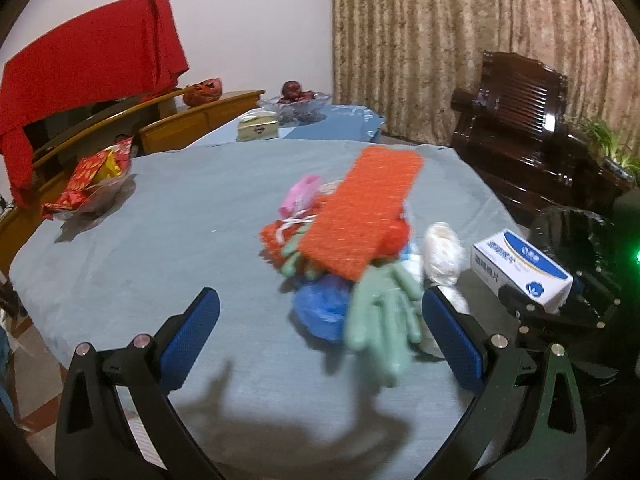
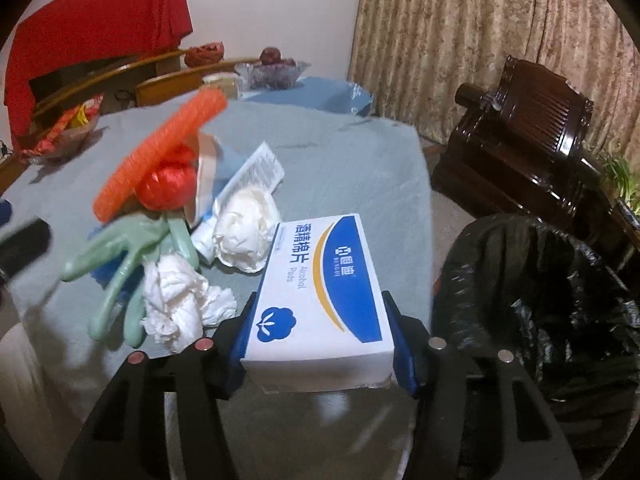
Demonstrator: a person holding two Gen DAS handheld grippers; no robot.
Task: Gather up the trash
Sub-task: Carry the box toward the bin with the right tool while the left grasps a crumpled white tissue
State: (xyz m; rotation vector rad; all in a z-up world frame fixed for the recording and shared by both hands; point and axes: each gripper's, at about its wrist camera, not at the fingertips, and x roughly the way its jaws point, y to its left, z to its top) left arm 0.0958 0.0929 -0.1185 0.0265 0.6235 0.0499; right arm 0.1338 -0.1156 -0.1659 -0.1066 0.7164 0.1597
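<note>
So from the left wrist cam, the left gripper (image 1: 320,336) hangs over the table (image 1: 160,240) with its fingers spread wide and empty, lined up toward the green glove (image 1: 384,316) at the near end of the trash pile, probably its next grab. Right wrist cam: the right gripper (image 2: 318,320) is clamped on the alcohol pads box (image 2: 320,284), right beside the black-lined bin (image 2: 540,304), looks set for dumping.
</note>
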